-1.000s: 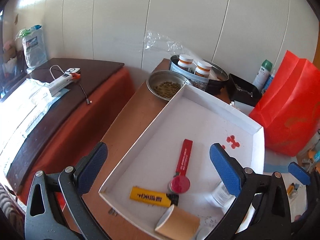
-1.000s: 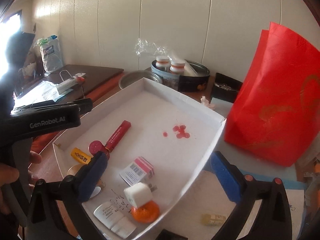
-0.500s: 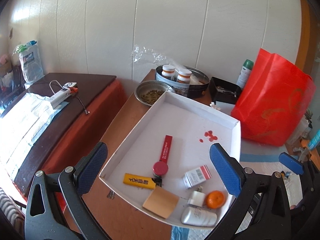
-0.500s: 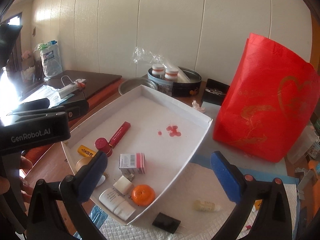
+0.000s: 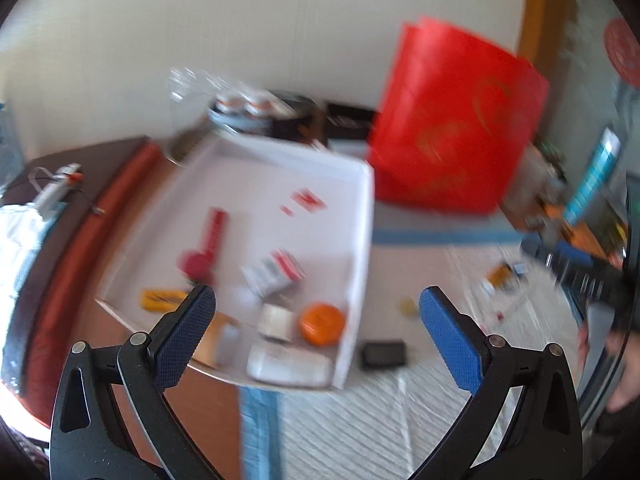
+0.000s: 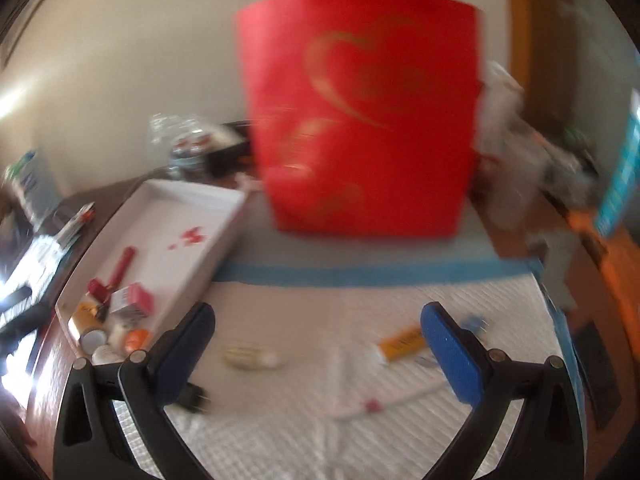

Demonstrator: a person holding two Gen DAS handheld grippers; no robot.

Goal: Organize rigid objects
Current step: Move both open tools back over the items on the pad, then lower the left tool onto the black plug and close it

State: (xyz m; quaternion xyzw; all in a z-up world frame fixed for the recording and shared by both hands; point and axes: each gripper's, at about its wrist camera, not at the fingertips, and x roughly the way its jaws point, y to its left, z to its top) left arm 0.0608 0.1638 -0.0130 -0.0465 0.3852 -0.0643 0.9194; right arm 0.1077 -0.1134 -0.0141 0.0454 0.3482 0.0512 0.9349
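Observation:
Both views are blurred by motion. A white tray holds a red stick, a yellow lighter, a small red-and-white box, an orange round thing and a white bottle. The tray also shows at the left of the right wrist view. On the white mat lie a black block, a pale capsule and a yellow tube. My left gripper is open and empty above the tray's near end. My right gripper is open and empty above the mat.
A tall red bag stands behind the mat, right of the tray. A round tin with bottles and a black box sit at the back. A dark side table lies left. Clutter fills the right edge.
Both grippers have swung to the right and pulled back. The tray has slid to the left in both views and the white mat with its loose items has come into sight.

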